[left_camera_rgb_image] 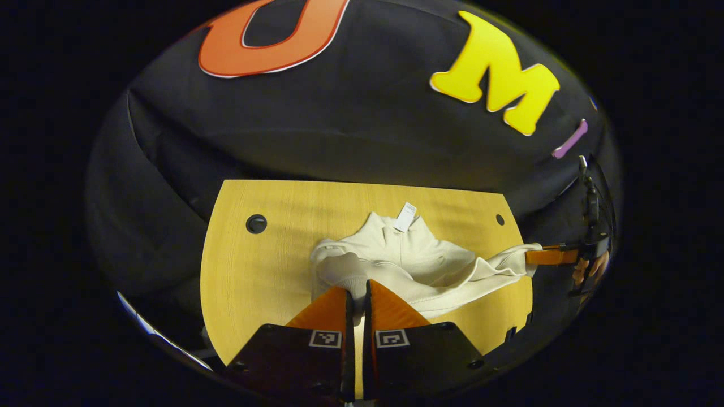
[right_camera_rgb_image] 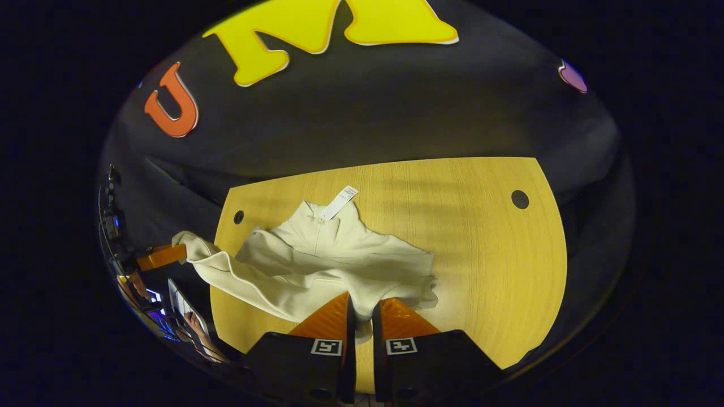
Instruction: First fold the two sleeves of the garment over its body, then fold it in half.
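Left gripper view: we see a wooden table (left_camera_rgb_image: 254,265) with a cable hole (left_camera_rgb_image: 256,224) far to the left of the left gripper (left_camera_rgb_image: 357,297). That claw is clenched on a fold of the cream garment (left_camera_rgb_image: 413,254), which lies just ahead of it (collar and white tag (left_camera_rgb_image: 405,217) at the far side). To its right, one sleeve (left_camera_rgb_image: 498,265) stretches off the table edge into the other gripper.

Right gripper view: at far left the other gripper holds the sleeve (right_camera_rgb_image: 209,257). The garment (right_camera_rgb_image: 339,249) lies directly ahead of the right gripper (right_camera_rgb_image: 362,311), whose fingers are nearly together with cloth between them; we cannot tell whether they pinch it.
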